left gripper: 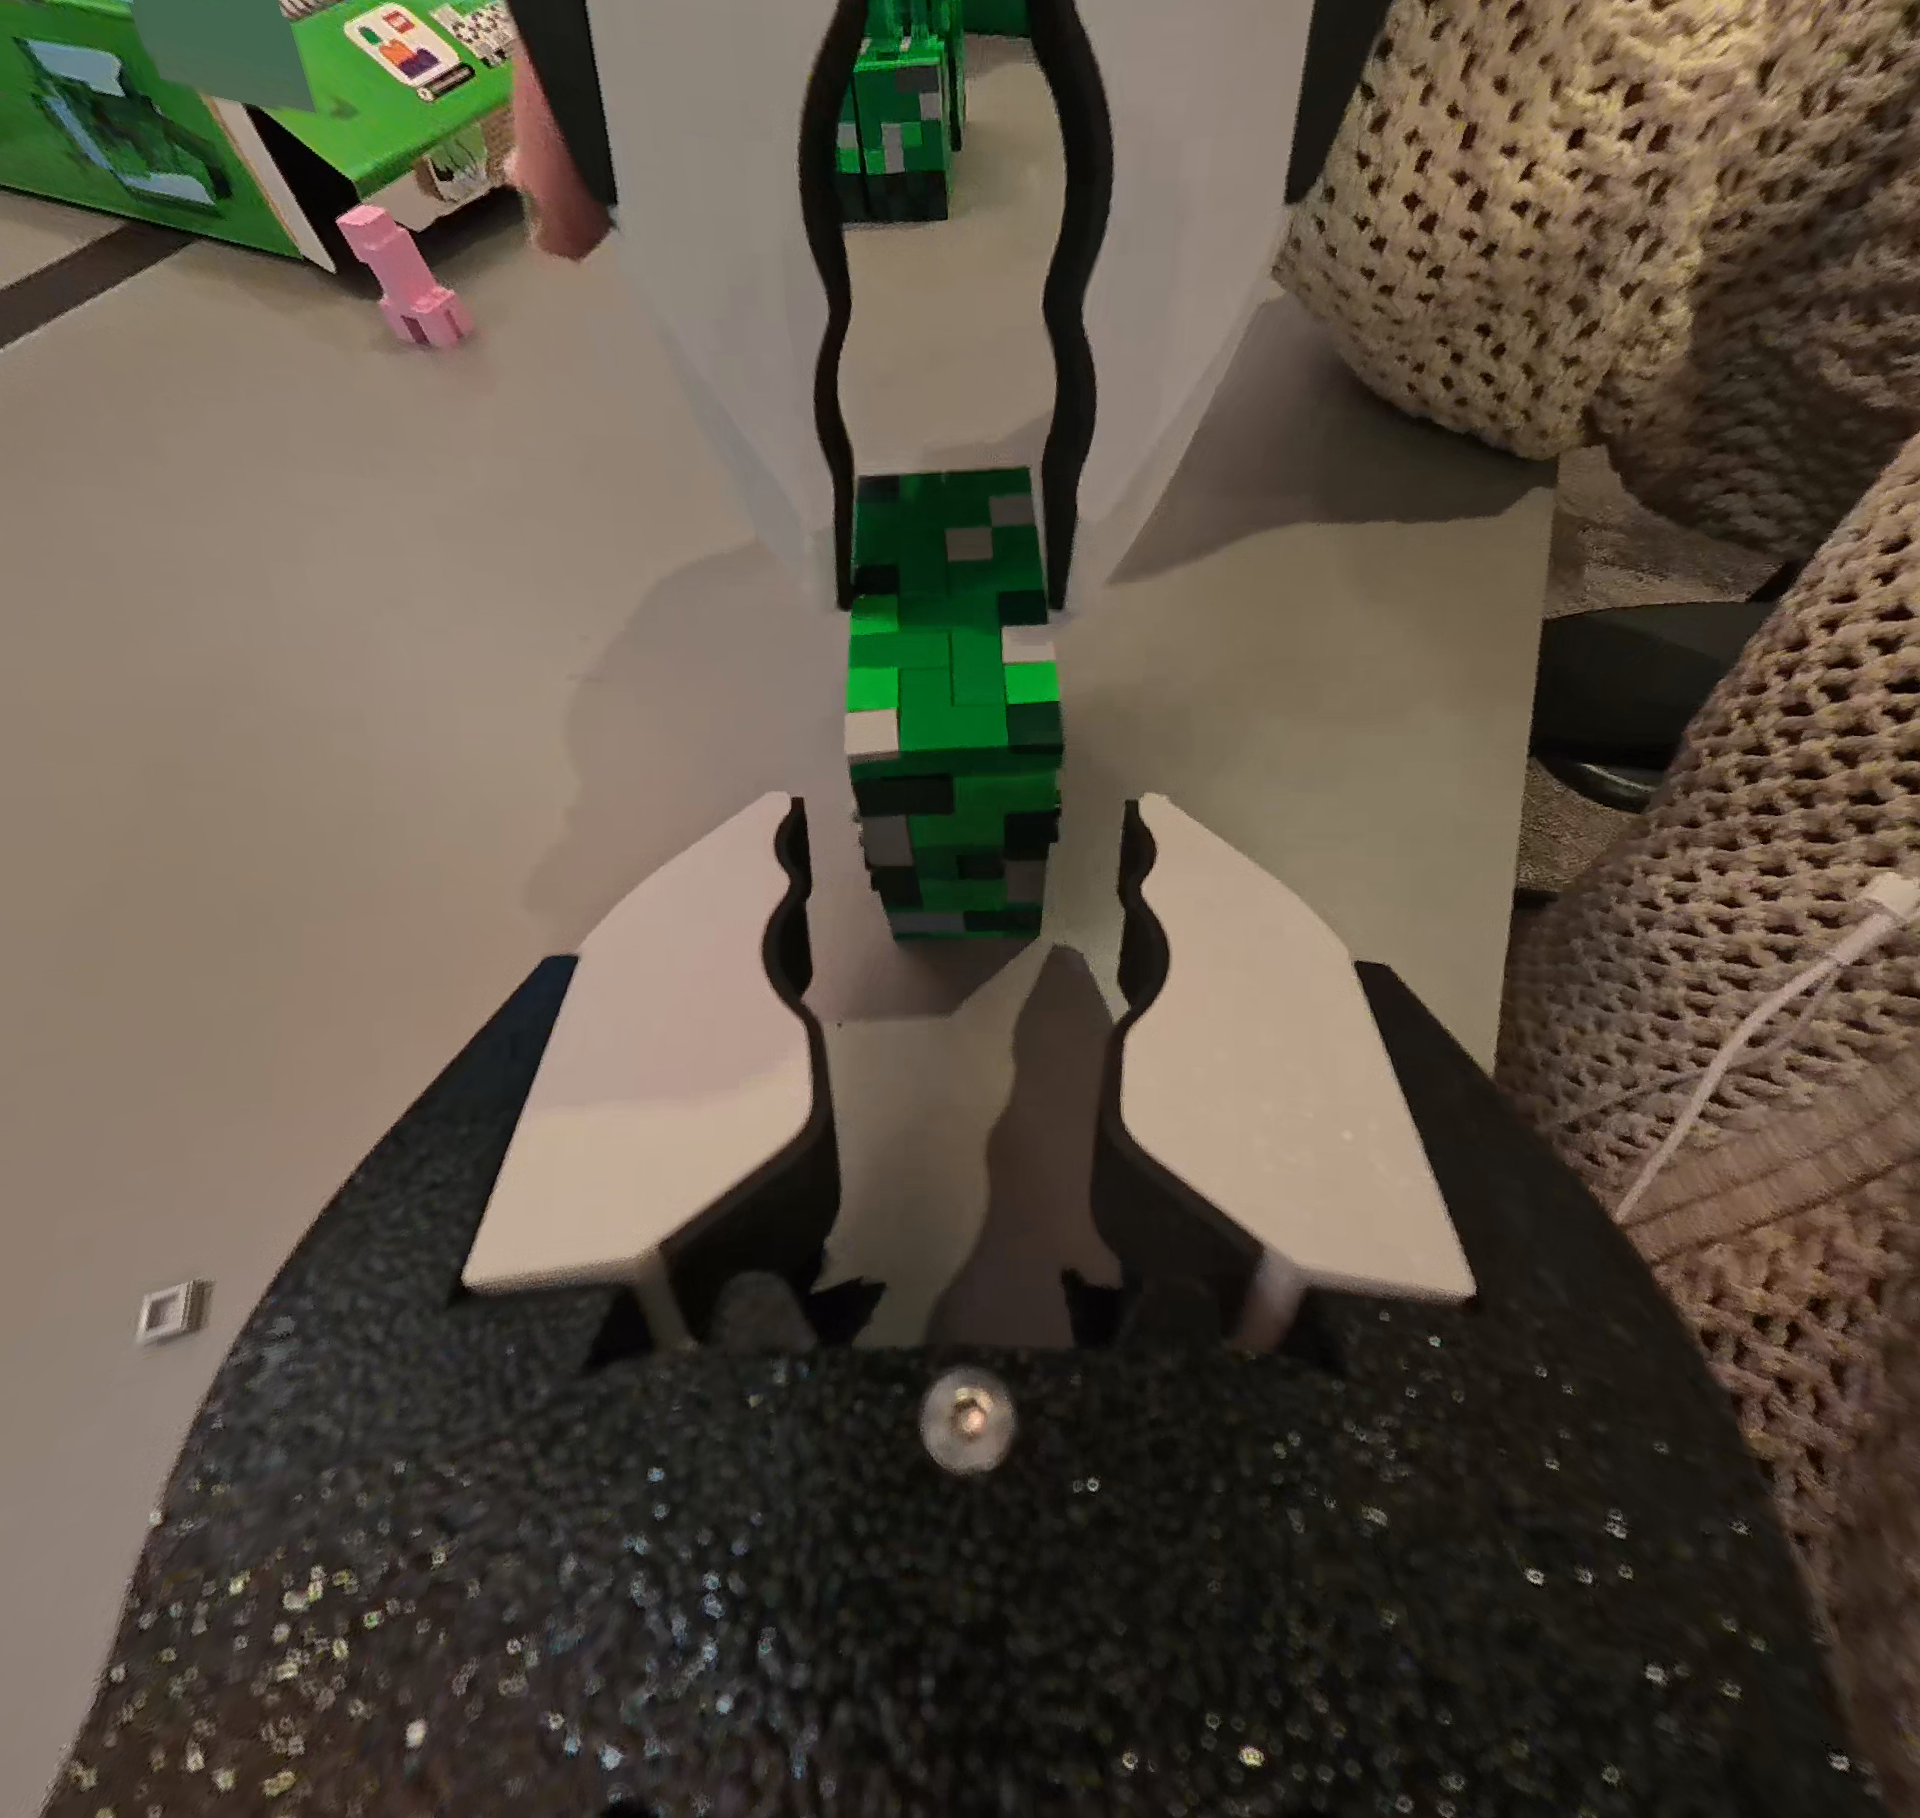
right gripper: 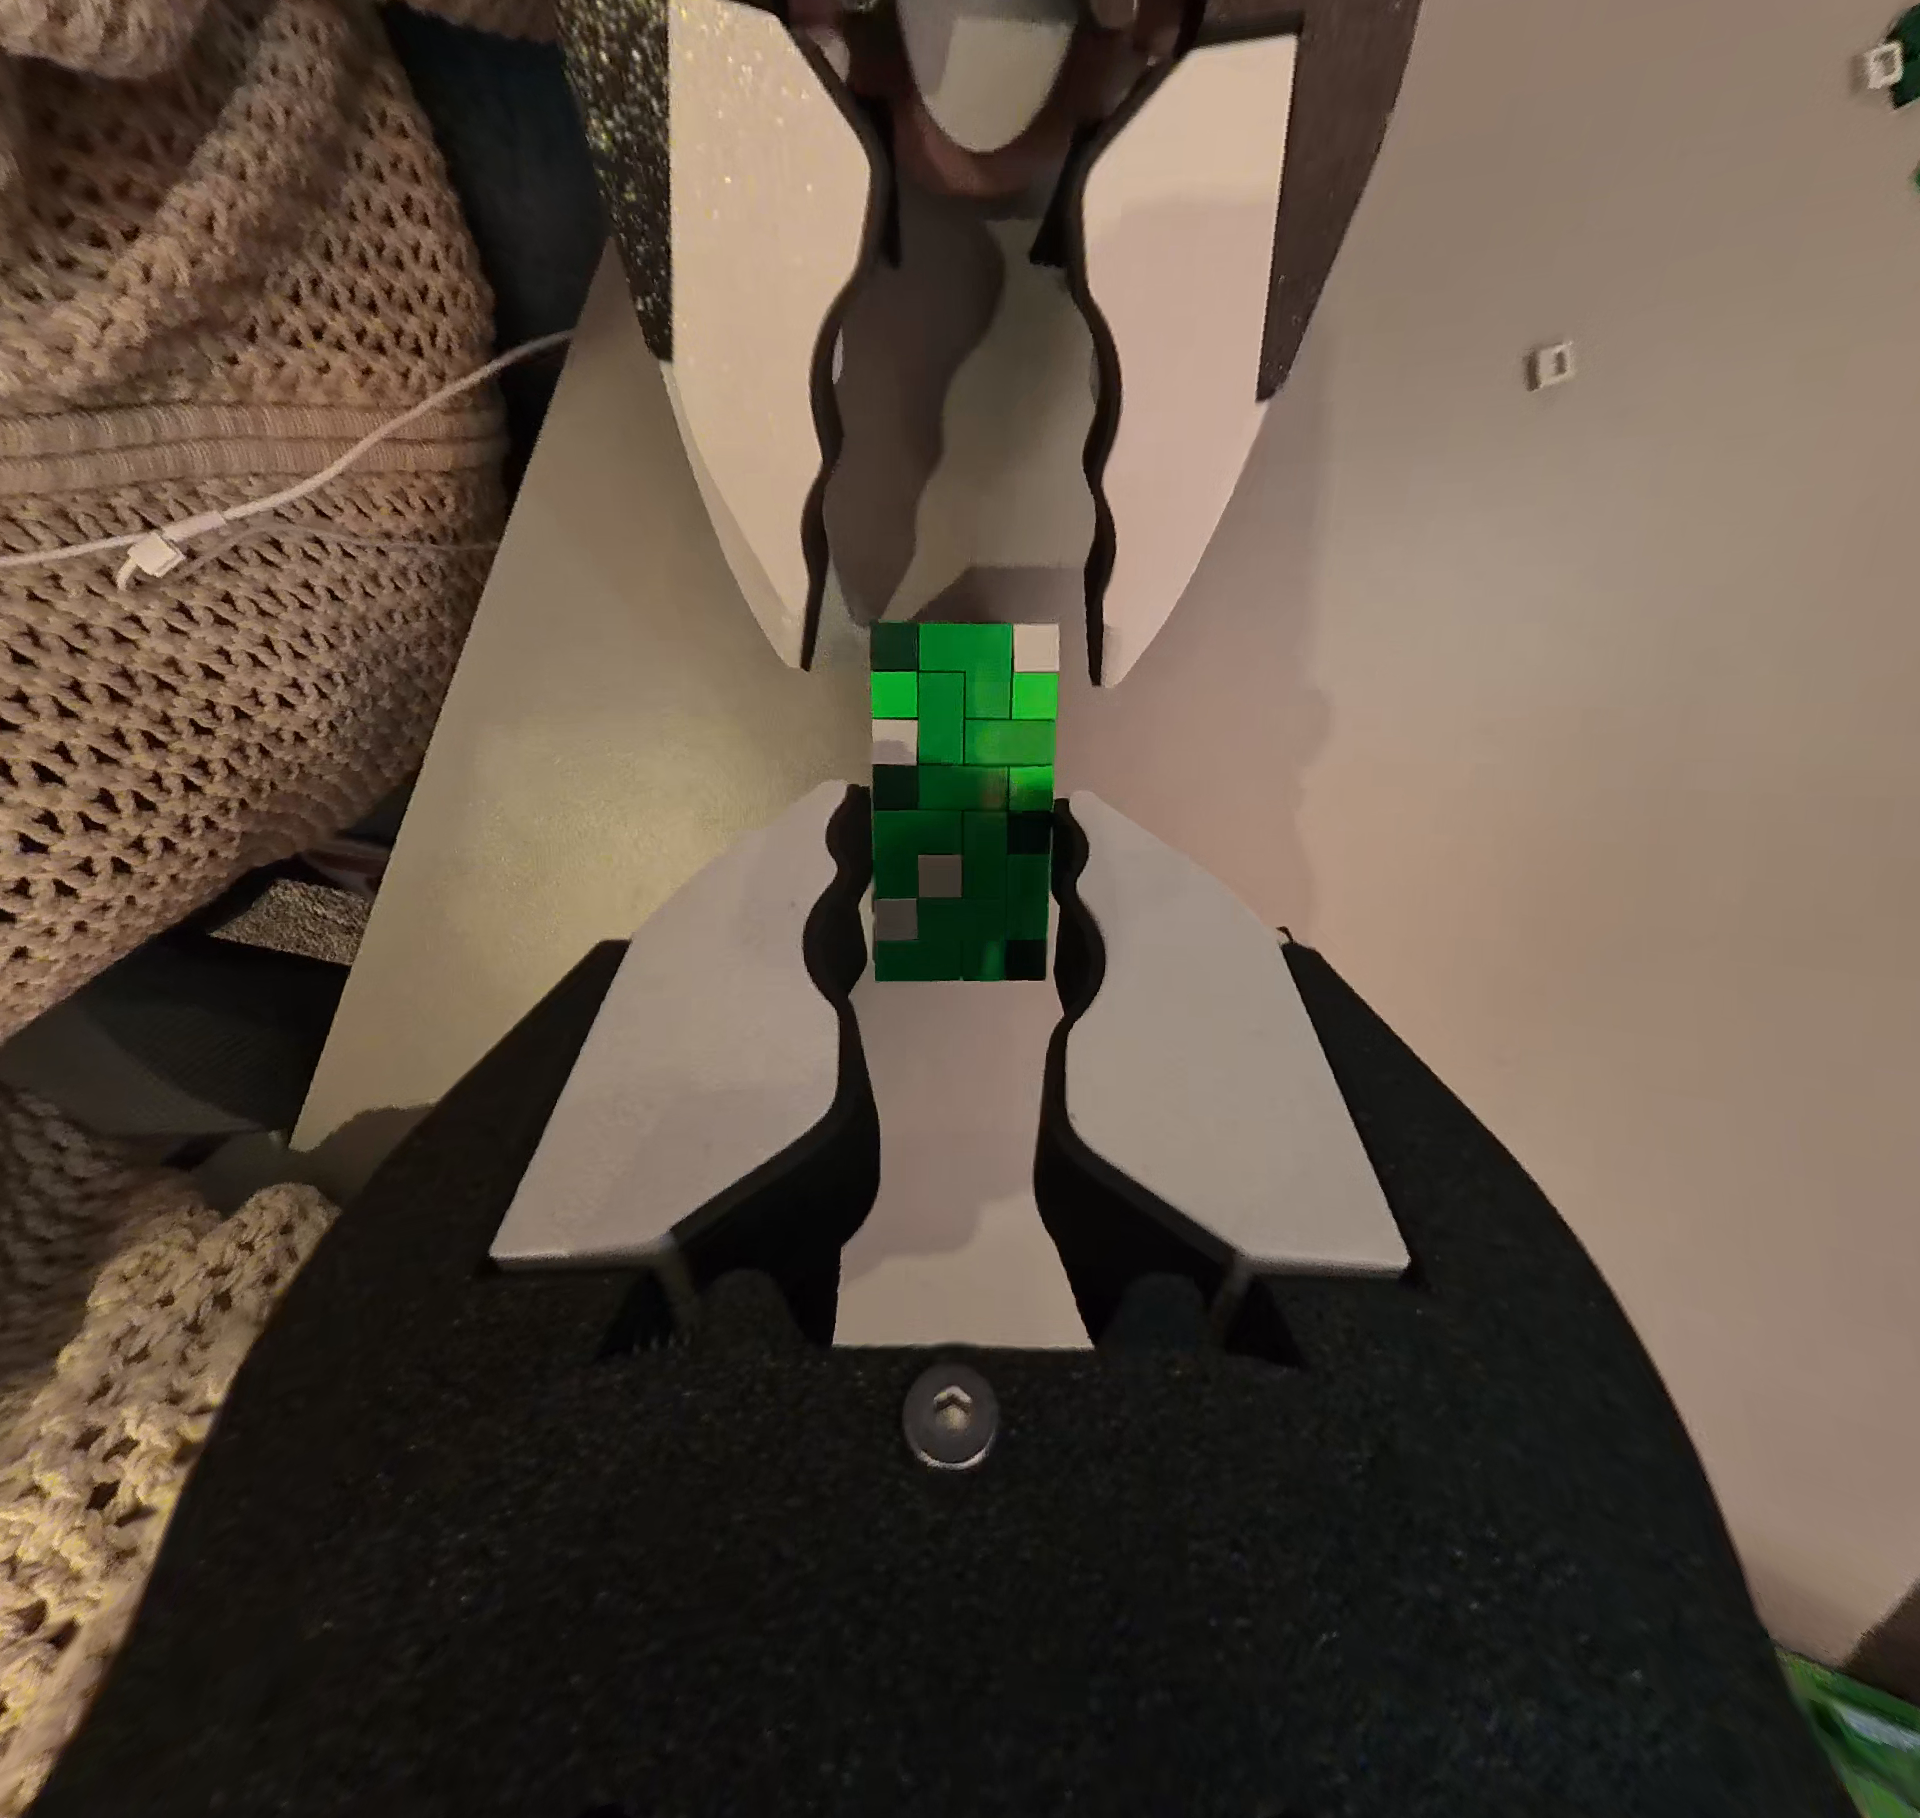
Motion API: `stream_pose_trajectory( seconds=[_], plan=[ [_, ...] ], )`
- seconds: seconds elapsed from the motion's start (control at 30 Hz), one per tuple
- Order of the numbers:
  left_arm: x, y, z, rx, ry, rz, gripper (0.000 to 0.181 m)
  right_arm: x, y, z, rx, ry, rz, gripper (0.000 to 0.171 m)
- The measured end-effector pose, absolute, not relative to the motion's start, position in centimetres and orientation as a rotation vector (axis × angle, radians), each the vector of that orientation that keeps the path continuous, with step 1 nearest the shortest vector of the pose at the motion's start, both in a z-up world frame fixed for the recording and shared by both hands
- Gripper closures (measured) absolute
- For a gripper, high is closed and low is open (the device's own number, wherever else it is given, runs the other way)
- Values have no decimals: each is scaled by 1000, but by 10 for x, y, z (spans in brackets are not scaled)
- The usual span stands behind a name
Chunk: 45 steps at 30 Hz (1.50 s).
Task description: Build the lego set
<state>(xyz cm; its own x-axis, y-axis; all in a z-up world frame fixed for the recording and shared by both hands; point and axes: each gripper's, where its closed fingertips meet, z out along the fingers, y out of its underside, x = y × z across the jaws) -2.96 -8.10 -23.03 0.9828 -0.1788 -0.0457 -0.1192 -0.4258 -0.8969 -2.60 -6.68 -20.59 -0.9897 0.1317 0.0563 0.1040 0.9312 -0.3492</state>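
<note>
Nearest the left wrist lens: left claw (left gripper: pixel 961 812), jaws spread apart, nothing pinched, white fingers (left gripper: pixel 665 1072) flanking without touching the near end of a green block column (left gripper: pixel 951 698). Column built of mixed green, dark green, grey and white tiles, lying with long axis running straight away from this camera, along the line between the two claws. Near end hangs just ahead of the left claw tips, above the grey bench (left gripper: pixel 312 729); whether that end touches the bench cannot be told. Far end pinched between the wavy black pads of the right claw (left gripper: pixel 951 563), which reaches in from opposite.

In the right wrist view: right claw (right gripper: pixel 961 833) clamped on the same green block column (right gripper: pixel 964 802), pads pressed to both long sides of its near half, other half sticking out toward the left claw (right gripper: pixel 951 656), whose tips stand wide on either side of that end.

Farther back on the bench: second green block piece (left gripper: pixel 899 127), seen between the right claw's fingers; green set box (left gripper: pixel 239 95) lying open-ended at upper left; small pink figure (left gripper: pixel 405 282) standing just in front of the box. Small grey tile (left gripper: pixel 171 1311) alone on the bench at lower left. Knitted beige sleeve (left gripper: pixel 1714 833) with thin white cable (left gripper: pixel 1766 1020) along the right edge.
</note>
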Motion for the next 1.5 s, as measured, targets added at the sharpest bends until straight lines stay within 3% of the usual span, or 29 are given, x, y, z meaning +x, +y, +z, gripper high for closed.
stream_pose_trajectory(
  seconds=[0.37, 0.7, 1.23, 1.4, 1.5],
  plan=[
    [-31, -77, -230, -2014, 173, -58, 109, -34, -50, -183, -258, -2913, 623, 136],
    [-33, -66, -232, -2029, 166, -57, 130, -37, -30, -156, -281, -2780, 679, 135],
    [-32, -65, -267, -2266, 214, -27, 110, -36, -30, -160, -277, -2800, 671, 136],
    [-33, -65, -267, -2274, 190, -62, 137, -36, -30, -161, -276, -2804, 670, 137],
    [-33, -65, -267, -2273, 192, -54, 138, -36, -31, -161, -277, -2800, 673, 136]
  ],
)
